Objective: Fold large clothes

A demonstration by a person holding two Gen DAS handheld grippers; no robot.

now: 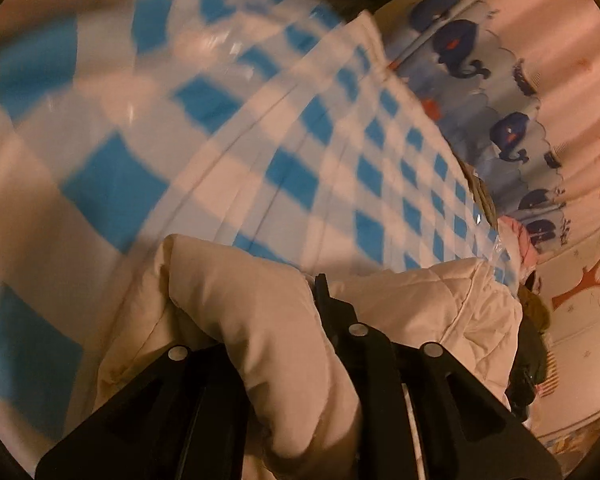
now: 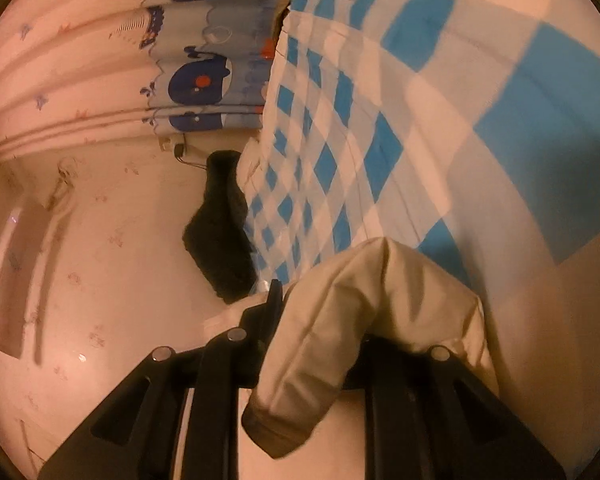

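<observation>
Closest in each wrist view, a thick roll of the cream quilted jacket point(image 1: 260, 320) bulges up between black fingers. The left gripper point(image 1: 256, 300) pinches a padded fold, one finger point(image 1: 332, 304) pressed into the fabric and the other buried under it; more of the jacket, stitched in diamond quilting, spreads to the right of that fold. The right gripper point(image 2: 328, 312) clamps another bunched part, a sleeve-like tube with a darker cuffed end hanging down toward the camera. Both held parts sit just above the blue-and-white checked sheet point(image 1: 300, 140), which lies under the jacket and stretches away behind it. Beyond the sheet's far edge hangs a pale curtain point(image 2: 80, 60) with a band of dark blue whales, and a dark garment point(image 2: 220, 224) rests against the sheet's left edge.
</observation>
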